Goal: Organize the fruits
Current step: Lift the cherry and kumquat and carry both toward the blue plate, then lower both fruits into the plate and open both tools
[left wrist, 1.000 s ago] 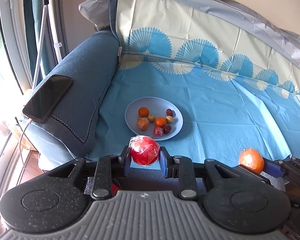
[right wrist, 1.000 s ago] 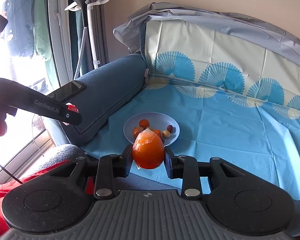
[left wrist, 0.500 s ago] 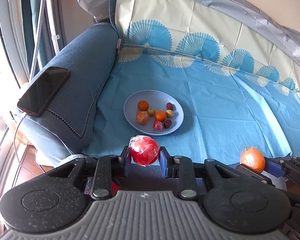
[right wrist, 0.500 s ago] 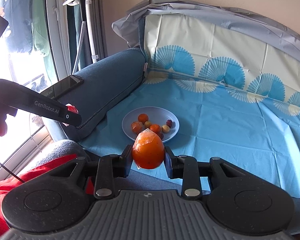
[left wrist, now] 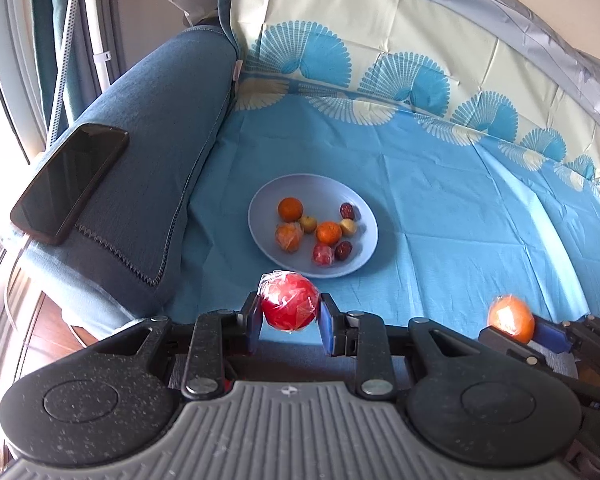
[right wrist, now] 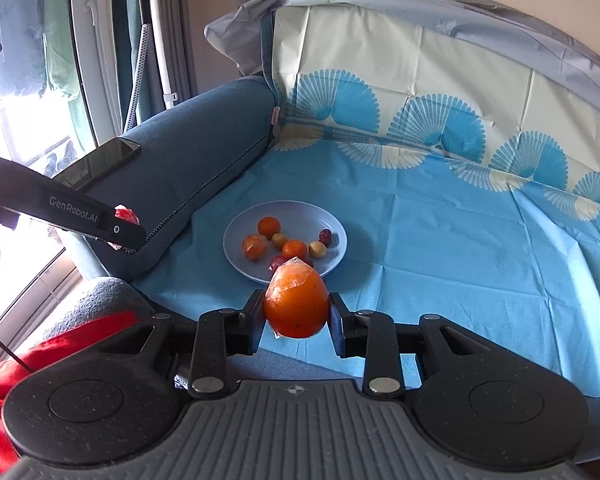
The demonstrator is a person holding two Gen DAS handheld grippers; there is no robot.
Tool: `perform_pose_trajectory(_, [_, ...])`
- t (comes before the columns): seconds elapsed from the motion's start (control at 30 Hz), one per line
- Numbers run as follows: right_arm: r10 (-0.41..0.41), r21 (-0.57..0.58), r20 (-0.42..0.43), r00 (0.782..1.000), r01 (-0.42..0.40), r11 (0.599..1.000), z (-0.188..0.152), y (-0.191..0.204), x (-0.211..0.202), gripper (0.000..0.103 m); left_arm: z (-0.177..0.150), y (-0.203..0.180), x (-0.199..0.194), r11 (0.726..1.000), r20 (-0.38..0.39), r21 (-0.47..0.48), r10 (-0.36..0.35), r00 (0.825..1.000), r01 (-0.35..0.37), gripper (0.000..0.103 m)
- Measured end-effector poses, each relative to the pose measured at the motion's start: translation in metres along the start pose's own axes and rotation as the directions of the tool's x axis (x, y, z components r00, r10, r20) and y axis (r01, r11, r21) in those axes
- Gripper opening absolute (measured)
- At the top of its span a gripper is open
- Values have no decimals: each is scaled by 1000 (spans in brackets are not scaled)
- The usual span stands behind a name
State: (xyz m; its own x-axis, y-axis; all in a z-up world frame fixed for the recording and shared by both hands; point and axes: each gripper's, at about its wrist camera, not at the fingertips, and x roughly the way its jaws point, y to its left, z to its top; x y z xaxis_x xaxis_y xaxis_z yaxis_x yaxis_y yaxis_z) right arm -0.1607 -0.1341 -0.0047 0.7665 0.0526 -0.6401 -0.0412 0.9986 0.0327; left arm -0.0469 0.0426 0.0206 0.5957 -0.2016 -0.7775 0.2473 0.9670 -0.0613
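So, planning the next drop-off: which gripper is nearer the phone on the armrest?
Left. The left gripper sits beside the phone; the right gripper is farther off.

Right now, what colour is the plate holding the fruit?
Pale blue; the plate shows best in the left wrist view.

The plate (left wrist: 364, 252) is pale blue. On it sit orange fruits (left wrist: 290, 208), small yellow fruits (left wrist: 347, 227) and dark red fruits (left wrist: 347, 211). The cloth (left wrist: 440, 208) under the plate is bright blue, and its back part is cream with blue fan shapes. The sofa arm (left wrist: 160, 128) is dark blue, and the phone (left wrist: 70, 182) on it is black. The left tool (left wrist: 289, 320) is black with a shiny red fruit (left wrist: 290, 300). The right tool (right wrist: 296, 322) is black too, with a shiny orange fruit (right wrist: 296, 300).
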Motion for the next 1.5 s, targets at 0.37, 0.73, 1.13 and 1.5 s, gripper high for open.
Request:
perform_pose_trajectory(0.37, [-3,-21,-22,1000,2,1000,39,-14,84,34,63,-3,74,999,-8,28,-27,1000,27,33])
perform_pose_trajectory(0.73, [-3,-50,-57,998,0,999,68,-29,211,34,108,1,196,998,-57,38,-45,997,47,32])
perform_pose_trajectory(1.13, [14,-83,-162,987,-28,996,66,-27,307,35,119,0,274,988,-130,136,-50,990,67,48])
perform_pose_trajectory(1.5, [-26,-44,-142,990,20,999,60,-31,230,99,86,20,181,999,-55,50,-5,998,8,103])
